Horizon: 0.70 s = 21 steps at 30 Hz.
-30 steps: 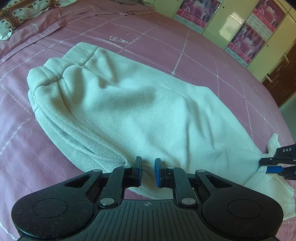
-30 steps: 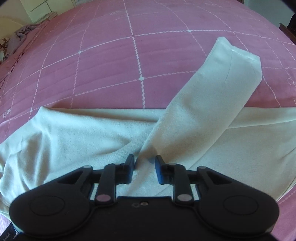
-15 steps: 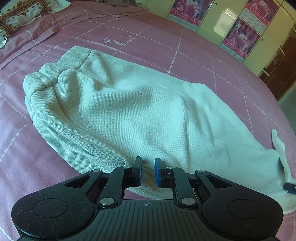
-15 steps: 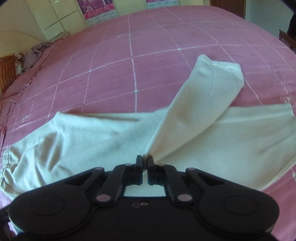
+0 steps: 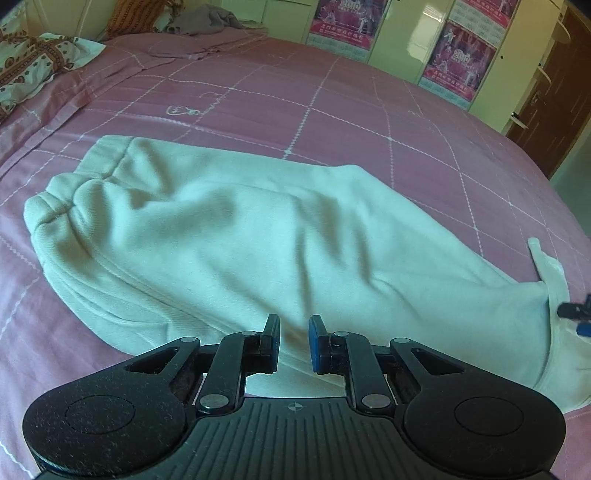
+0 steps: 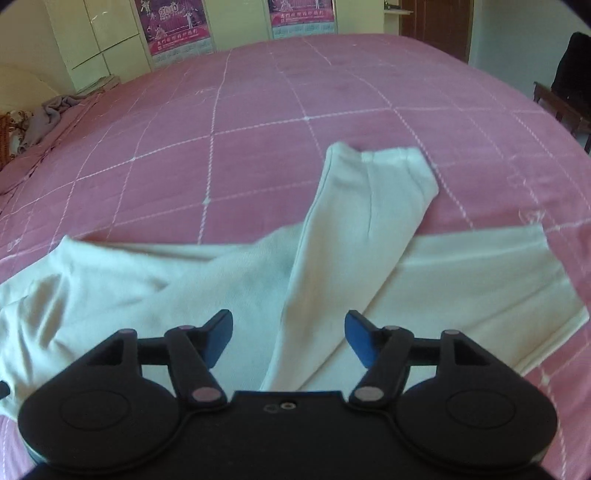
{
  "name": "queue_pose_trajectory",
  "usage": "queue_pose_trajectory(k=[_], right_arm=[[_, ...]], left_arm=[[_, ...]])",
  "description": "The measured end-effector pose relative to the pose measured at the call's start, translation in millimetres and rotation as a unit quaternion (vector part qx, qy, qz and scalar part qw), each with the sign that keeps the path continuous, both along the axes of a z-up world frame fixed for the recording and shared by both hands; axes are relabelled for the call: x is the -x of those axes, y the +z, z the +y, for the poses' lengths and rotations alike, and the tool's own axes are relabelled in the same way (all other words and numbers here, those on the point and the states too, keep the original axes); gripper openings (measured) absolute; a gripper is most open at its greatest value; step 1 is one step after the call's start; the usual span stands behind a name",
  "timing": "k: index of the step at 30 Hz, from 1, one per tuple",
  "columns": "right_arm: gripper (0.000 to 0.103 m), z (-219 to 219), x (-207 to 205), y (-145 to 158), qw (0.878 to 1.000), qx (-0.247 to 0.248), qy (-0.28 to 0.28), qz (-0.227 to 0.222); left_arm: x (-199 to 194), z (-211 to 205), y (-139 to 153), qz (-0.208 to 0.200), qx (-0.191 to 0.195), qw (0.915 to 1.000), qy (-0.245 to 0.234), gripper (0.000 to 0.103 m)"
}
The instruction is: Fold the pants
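Left wrist view: the left gripper point(image 5: 293, 341) hovers low at centre, its jaws a little apart with nothing between them, over the near edge of the pants point(image 5: 258, 240) spread across the pink bedspread point(image 5: 332, 96). Posters point(image 5: 458, 61) at upper right read "2010".

Right wrist view: the right gripper point(image 6: 289, 341) gapes wide and empty above 1 crossed leg point(image 6: 365, 206) at centre. I would line that leg over the other before folding.

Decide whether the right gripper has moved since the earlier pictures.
Yes. The right gripper has drawn back and up from the pants: more bedspread and far cupboards show, and it has opened.
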State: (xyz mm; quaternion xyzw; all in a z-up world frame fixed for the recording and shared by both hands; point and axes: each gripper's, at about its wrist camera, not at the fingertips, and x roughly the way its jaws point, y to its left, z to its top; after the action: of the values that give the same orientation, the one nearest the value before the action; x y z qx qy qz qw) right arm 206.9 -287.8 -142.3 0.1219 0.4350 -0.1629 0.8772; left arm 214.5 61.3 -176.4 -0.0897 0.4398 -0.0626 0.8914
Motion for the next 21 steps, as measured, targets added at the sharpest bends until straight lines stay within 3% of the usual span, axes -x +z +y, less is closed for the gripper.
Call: queue_pose_trajectory(k=[5, 6, 7, 10, 13, 15, 19, 21], right_arm=[[0.061, -6.6, -56.2, -19.5, 0.997, 0.056, -0.007, 0.056], [0.04, -8.9, -60.5, -27.0, 0.996, 0.062, -0.007, 0.07], [0.005, -12.9, -61.6, -30.0, 0.995, 0.067, -0.011, 0.077], [0.004, -33.7, -37.5, -18.5, 0.998, 0.04, -0.022, 0.043], [0.004, -56.2, 20.5, 12.8, 0.999, 0.004, -0.034, -0.022], [0.004, -81.1, 67.7, 17.1, 0.995, -0.064, -0.063, -0.049], [0.005, -94.0, 111.6, -37.5, 0.99, -0.112, -0.085, 0.016], [0.006, -86.2, 110.3, -44.9, 0.994, -0.081, -0.066, 0.014]], left_arm=[[1.0, -19.4, -16.7, 0.031, 0.001, 0.9995, 0.002, 0.015], [2.5, -20.7, -21.1, 0.033, -0.002, 0.9995, 0.005, 0.015], [4.2, -20.8, -23.2, 0.03, -0.005, 0.9995, 0.004, 0.015], [8.2, -24.0, -24.8, 0.025, -0.017, 0.9995, -0.013, 0.015], [9.5, -24.7, -23.1, 0.022, -0.022, 0.9992, -0.026, 0.015], [11.4, -24.2, -23.4, 0.021, -0.023, 0.9991, -0.027, 0.015], [12.9, -31.7, -23.3, 0.014, -0.048, 0.9982, -0.035, 0.015], [12.3, -32.0, -23.2, 0.015, -0.048, 0.9983, -0.029, 0.015]])
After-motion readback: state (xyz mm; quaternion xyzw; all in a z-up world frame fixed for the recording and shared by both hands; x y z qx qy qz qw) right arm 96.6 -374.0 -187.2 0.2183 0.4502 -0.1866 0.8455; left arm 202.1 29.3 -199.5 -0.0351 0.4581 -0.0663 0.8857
